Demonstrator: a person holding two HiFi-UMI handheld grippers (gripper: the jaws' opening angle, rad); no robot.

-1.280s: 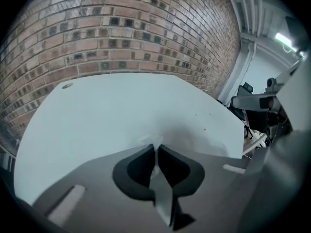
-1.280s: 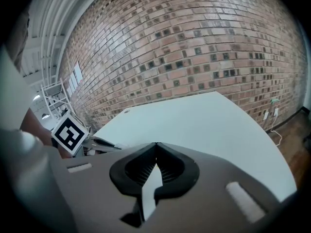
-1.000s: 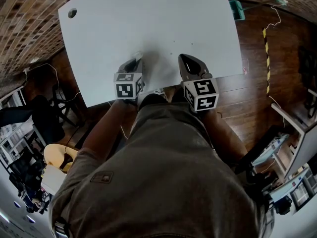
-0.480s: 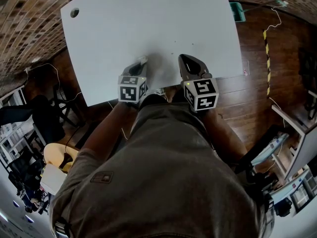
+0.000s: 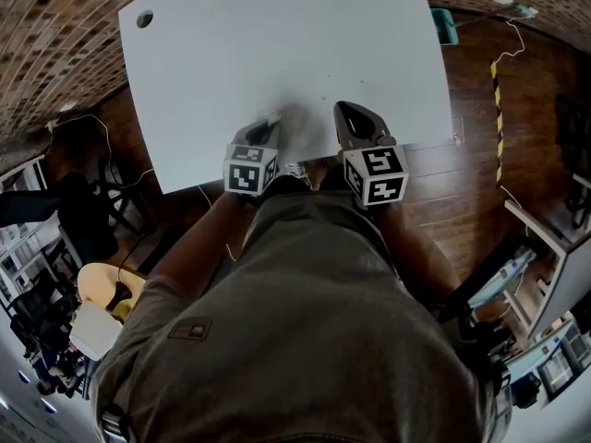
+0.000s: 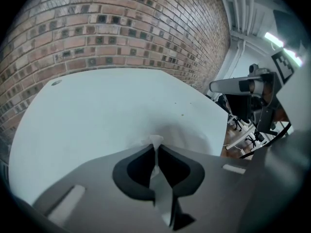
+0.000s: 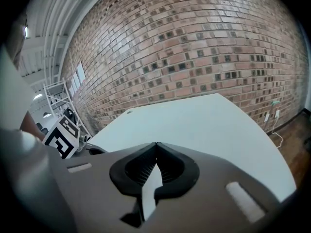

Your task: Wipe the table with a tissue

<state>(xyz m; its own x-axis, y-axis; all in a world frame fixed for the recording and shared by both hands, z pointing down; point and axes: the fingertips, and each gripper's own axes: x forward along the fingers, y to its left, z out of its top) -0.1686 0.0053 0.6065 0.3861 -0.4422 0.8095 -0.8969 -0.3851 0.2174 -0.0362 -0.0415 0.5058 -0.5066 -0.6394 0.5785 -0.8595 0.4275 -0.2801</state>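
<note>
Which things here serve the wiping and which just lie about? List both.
Job: tissue, pinched in the left gripper; white table.
Lying about: right gripper, shut on nothing; teal container; yellow-black floor tape.

The white table (image 5: 277,53) is bare, open surface ahead and to both sides, giving free sweep toward the far edge. There the brick wall (image 6: 121,28) closes the way. A small round hole (image 5: 145,17) sits at the far left corner. A few dark specks (image 5: 323,93), perhaps flat marks, dot the middle. At the near edge the left gripper (image 5: 270,118), pinching a tissue (image 6: 155,141), and the right gripper (image 5: 343,111) sit near each other, each limiting the other's sideways room.
</note>
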